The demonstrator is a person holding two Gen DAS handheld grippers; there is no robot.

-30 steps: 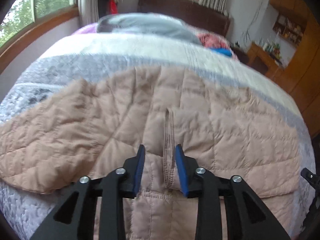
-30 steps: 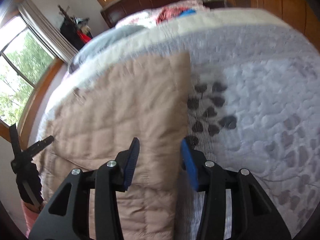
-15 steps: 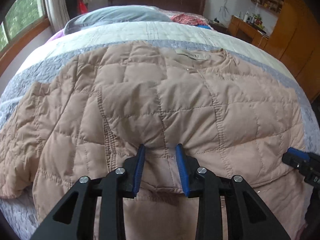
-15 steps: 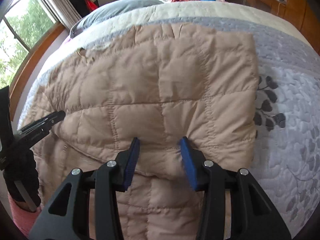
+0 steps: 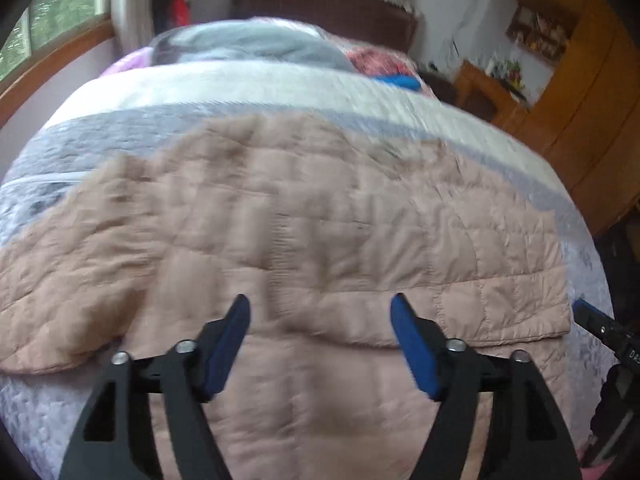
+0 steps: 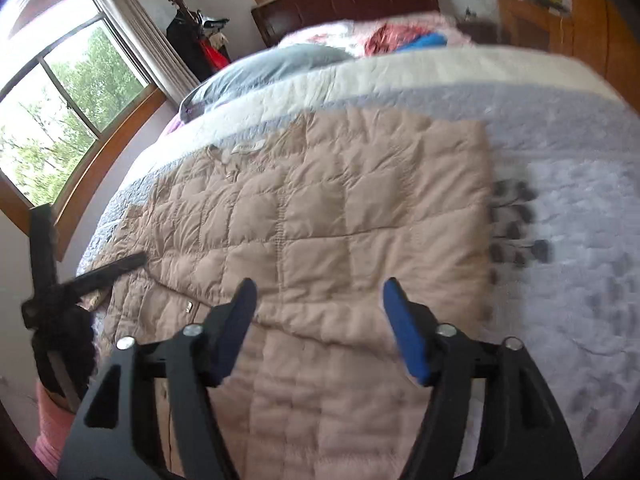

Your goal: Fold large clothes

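A beige quilted jacket (image 5: 320, 232) (image 6: 340, 216) lies spread on the bed, its near part folded over so a folded edge runs across just beyond my fingertips. My left gripper (image 5: 320, 312) hovers over the fold with its jaws opening, wide apart and off the fabric. My right gripper (image 6: 318, 300) stands over the jacket's right half, jaws opening too, with nothing pressed between them. The left gripper's fingers (image 6: 108, 270) show at the left edge of the right wrist view, and the right gripper's tip (image 5: 592, 318) shows at the right edge of the left wrist view.
The bed has a grey and white quilt (image 6: 560, 184) with dark leaf prints. Pillows (image 5: 248, 44) and a dark headboard (image 5: 320, 4) are at the far end. A window (image 6: 60, 96) is on the left, wooden furniture (image 5: 580, 92) on the right.
Both grippers let go of the jacket's folded edge and their jaws spread wide. Both cameras swung, and the folded part now lies flat on the jacket.
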